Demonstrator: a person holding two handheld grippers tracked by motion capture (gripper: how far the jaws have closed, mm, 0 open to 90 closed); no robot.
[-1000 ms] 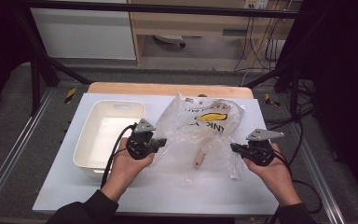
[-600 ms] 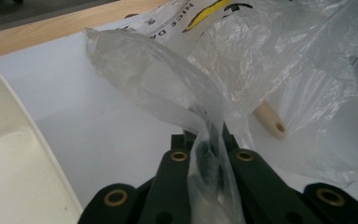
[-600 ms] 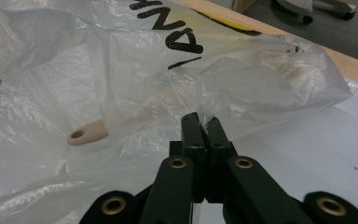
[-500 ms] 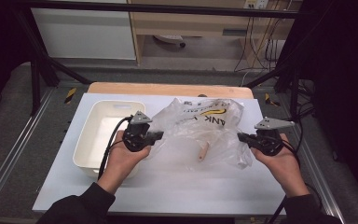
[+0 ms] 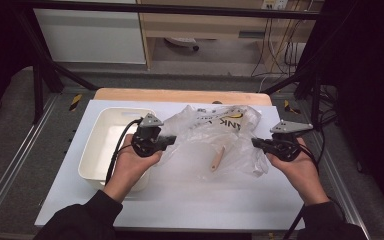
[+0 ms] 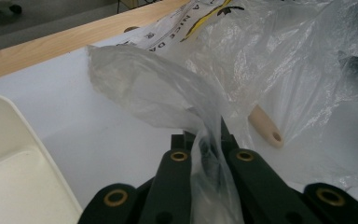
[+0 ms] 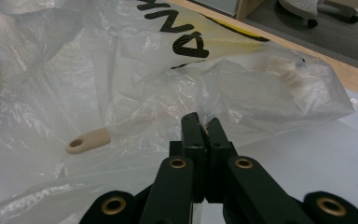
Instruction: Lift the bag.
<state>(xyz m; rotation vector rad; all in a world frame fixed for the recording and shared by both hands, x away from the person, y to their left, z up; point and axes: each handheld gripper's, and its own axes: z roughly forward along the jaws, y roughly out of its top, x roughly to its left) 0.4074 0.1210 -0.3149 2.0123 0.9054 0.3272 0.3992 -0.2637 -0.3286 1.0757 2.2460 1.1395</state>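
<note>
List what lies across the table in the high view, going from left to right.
White bin → left gripper, shut on the bag's left edge → clear plastic bag with a wooden handle poking out of it → right gripper, shut on the bag's right edge.

Handle [image 5: 217,160] pokes out of the bag [image 5: 215,137]; its far end is lost under crumpled film, so can't tell what utensil it is. Bag print cut by folds: partial letters only, word unreadable in high view. Left tool [image 6: 209,140]: jaw tips buried in bunched plastic, pads not visible. Right tool [image 7: 204,128]: tips meet at the film, what's between them too small to tell. Pale lump [image 7: 284,67] inside the bag's far corner, blurred through the film, unidentifiable. Bin [image 6: 9,168] cut off by frame edge in left tool view; near corner hidden behind left hand [image 5: 132,162] in high view. Both sleeves cut at bottom edge.
</note>
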